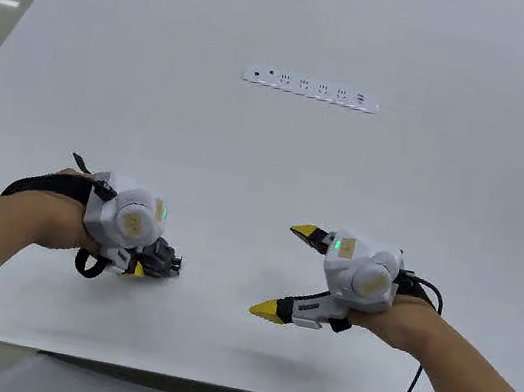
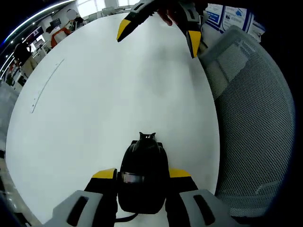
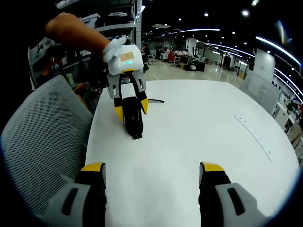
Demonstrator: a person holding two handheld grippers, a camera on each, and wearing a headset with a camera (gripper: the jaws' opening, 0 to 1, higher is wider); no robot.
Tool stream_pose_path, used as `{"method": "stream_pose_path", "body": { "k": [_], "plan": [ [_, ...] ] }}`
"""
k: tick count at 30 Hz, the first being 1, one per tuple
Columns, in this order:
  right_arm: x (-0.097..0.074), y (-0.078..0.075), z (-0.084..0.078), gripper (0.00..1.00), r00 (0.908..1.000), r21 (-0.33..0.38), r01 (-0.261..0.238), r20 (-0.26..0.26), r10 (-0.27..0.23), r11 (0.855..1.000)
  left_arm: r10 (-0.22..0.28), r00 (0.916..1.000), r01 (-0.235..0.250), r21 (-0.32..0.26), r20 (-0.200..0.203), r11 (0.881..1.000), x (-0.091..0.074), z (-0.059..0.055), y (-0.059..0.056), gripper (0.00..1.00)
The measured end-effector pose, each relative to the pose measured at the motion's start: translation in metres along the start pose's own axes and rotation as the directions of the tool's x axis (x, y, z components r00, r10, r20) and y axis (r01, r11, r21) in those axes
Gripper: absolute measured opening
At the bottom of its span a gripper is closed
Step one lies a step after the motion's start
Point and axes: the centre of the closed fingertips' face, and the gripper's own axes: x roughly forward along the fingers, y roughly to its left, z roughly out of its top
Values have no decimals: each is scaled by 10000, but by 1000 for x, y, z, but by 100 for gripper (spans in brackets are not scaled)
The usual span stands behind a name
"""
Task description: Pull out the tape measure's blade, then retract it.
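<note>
A black tape measure (image 2: 143, 176) rests on the white table (image 1: 279, 158), clamped between the yellow-tipped jaws of my left gripper (image 2: 142, 174). Its blade tip (image 2: 147, 136) sticks out just at the case mouth, with no length of blade drawn. In the head view the left gripper (image 1: 143, 265) holds the tape measure (image 1: 161, 262) at the lower left. My right gripper (image 1: 285, 270) hovers at the lower right, open, jaws wide apart with nothing between them. From the right gripper view (image 3: 152, 170), the tape measure (image 3: 133, 118) lies ahead in the left gripper (image 3: 131, 110).
A white power strip (image 1: 309, 88) lies farther back on the table. A grey mesh chair (image 2: 246, 118) stands beside the table's near edge. Black cables trail from both grippers.
</note>
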Motion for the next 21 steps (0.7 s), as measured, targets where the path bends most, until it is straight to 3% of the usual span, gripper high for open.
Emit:
{"method": "stream_pose_path", "body": {
  "k": [5,11,17,21],
  "plan": [
    [27,10,4,79,9974,-276,-579,-446,566,9979,-20,9999,18,179,107,9998,-1,-1,0,35],
    [50,19,14,77,9929,-170,-1080,-517,1070,9940,-49,9996,46,136,267,9999,0,-1,1,35],
    [75,23,18,70,9894,-115,-1287,-690,1276,9916,-60,9991,51,213,417,9998,1,-1,1,34],
    [91,30,13,65,9818,98,-1515,-1147,1516,9884,-93,9991,84,211,419,9997,1,0,1,34]
  ]
}}
